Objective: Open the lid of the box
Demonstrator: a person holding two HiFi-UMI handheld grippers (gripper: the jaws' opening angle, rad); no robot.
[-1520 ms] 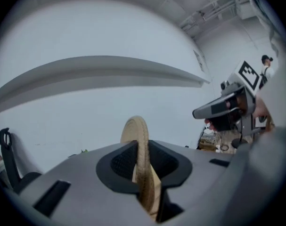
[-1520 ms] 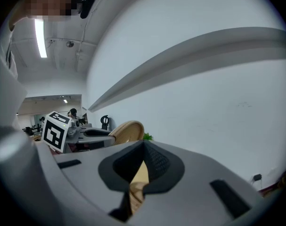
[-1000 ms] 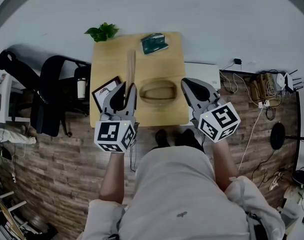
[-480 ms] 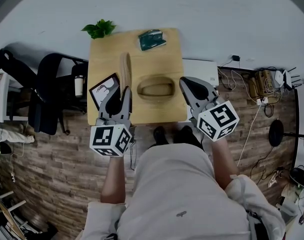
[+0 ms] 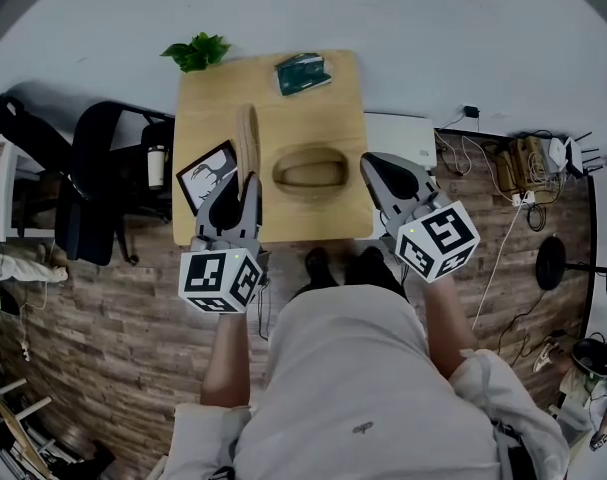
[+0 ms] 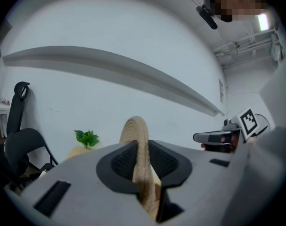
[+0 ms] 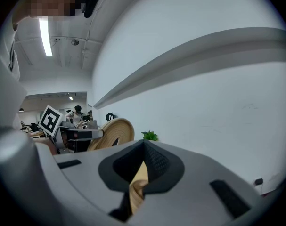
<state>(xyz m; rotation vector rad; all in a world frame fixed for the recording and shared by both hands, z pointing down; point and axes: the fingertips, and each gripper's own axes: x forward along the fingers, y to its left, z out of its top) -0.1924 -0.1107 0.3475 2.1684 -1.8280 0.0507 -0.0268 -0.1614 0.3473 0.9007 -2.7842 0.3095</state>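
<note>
Left tongs clamp lid, right tongs pinch box, head view hides both grips

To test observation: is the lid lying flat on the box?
No, the lid stands on edge in the left hand-held gripper, beside the box.

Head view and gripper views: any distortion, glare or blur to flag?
Head view: heavy fisheye, dark vignetted corners, light wooden table evenly lit. Left gripper view: wall ledge bowed, fingers and tan woven oval lid soft. Right gripper view: ceiling strip light blown out, woven oval box blurred.
</note>
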